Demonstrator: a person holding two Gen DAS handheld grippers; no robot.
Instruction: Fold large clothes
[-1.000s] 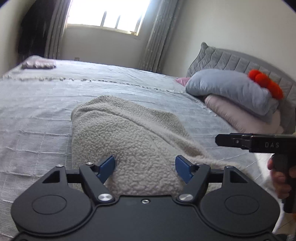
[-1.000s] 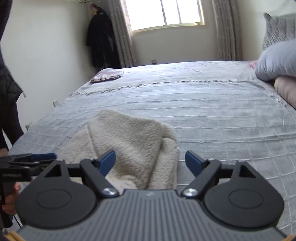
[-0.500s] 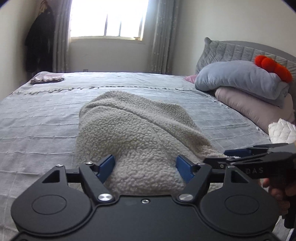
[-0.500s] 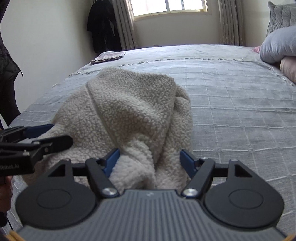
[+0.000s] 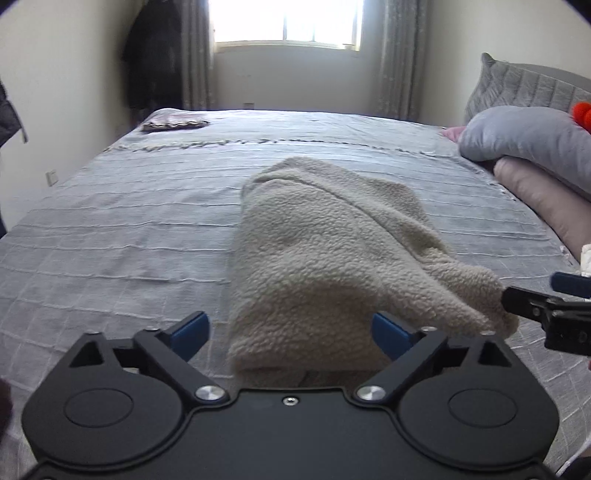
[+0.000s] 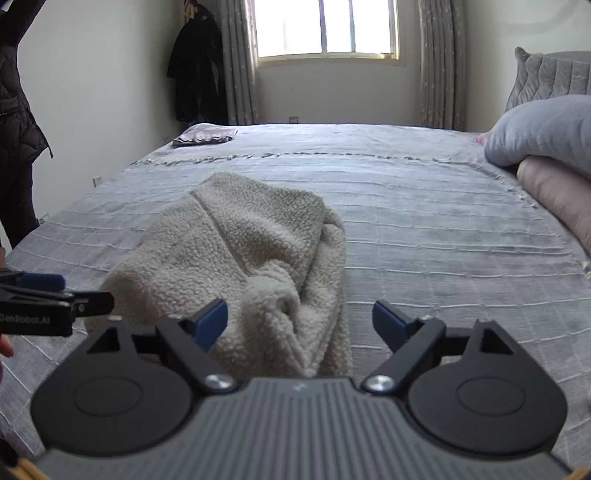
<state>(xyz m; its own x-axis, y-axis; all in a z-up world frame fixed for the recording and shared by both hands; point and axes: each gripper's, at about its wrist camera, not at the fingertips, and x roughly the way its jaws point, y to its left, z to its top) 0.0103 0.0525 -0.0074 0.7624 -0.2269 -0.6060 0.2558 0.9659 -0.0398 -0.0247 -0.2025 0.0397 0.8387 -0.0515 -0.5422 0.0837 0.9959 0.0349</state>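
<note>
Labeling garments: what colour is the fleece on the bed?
Cream/off-white, plain, no pattern. The fleece shows best in the right wrist view.

Pillows (image 6: 546,147) perhaps crowding bedspread (image 6: 424,229)

- Daylight pours through the window (image 6: 327,27), blown out white.
- Soft, dim room; faint shadows on the bed (image 6: 443,221).
- Fisheye bends edges; corners dark.

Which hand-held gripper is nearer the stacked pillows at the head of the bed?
Right. The right hand-held gripper is on the pillows' side of the fleece garment; the left hand-held gripper is at the garment's other side, farther away.
</note>
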